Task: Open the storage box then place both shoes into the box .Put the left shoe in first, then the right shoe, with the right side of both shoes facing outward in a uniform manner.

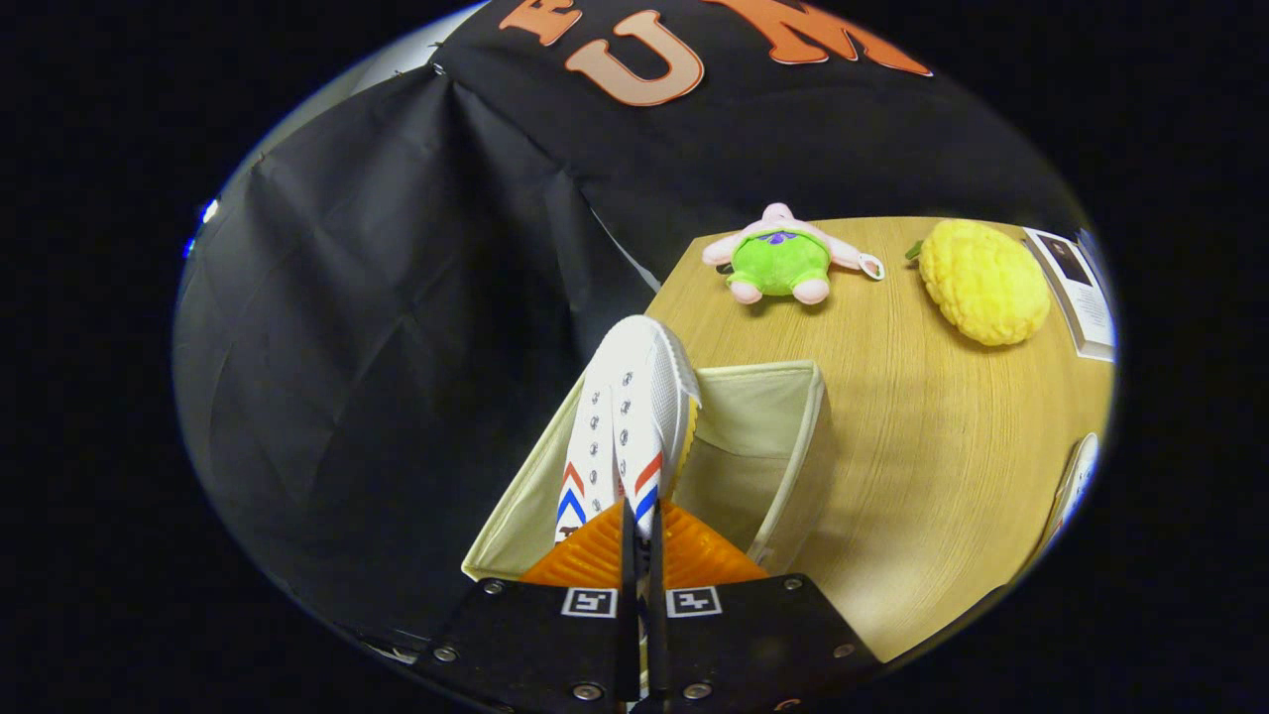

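A white shoe (634, 407) with red and blue chevron stripes and metal eyelets hangs from my gripper (640, 540), toe pointing away from me. The fingers are shut on its heel end, pressed almost together. The shoe is held over the open cream fabric storage box (783, 436), which stands on the wooden table by its left edge. The shoe covers part of the box's left wall and its inside.
Beyond the box, a pink and green plush toy (780, 260) lies on the wooden table (932, 456). A yellow knobbly plush (983, 282) sits to its right, with a printed card (1076, 290) beside it. Black cloth walls stand left and behind.
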The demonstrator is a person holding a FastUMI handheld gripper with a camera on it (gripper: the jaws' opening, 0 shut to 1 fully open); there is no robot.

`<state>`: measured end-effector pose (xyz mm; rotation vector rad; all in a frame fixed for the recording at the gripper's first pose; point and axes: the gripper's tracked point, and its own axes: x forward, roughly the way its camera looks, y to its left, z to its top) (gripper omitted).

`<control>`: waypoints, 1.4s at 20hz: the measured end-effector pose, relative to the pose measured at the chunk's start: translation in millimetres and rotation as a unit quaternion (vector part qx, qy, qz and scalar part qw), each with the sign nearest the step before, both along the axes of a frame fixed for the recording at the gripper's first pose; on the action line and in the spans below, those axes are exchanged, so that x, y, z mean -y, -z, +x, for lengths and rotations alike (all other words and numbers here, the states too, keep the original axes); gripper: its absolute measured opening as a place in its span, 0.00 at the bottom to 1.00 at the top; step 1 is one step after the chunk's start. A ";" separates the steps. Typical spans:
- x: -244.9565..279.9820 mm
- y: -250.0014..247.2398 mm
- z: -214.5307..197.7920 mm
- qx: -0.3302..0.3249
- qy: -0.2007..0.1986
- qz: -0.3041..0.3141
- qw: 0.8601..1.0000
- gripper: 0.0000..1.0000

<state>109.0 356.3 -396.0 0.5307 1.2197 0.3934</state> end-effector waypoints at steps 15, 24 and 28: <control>186.2 -34.4 -45.4 0.076 0.061 -0.114 0.989 0.88; 351.2 39.2 -148.8 -0.030 0.131 -0.210 0.968 0.91; 390.5 72.1 -172.9 -0.063 0.158 -0.212 0.962 0.90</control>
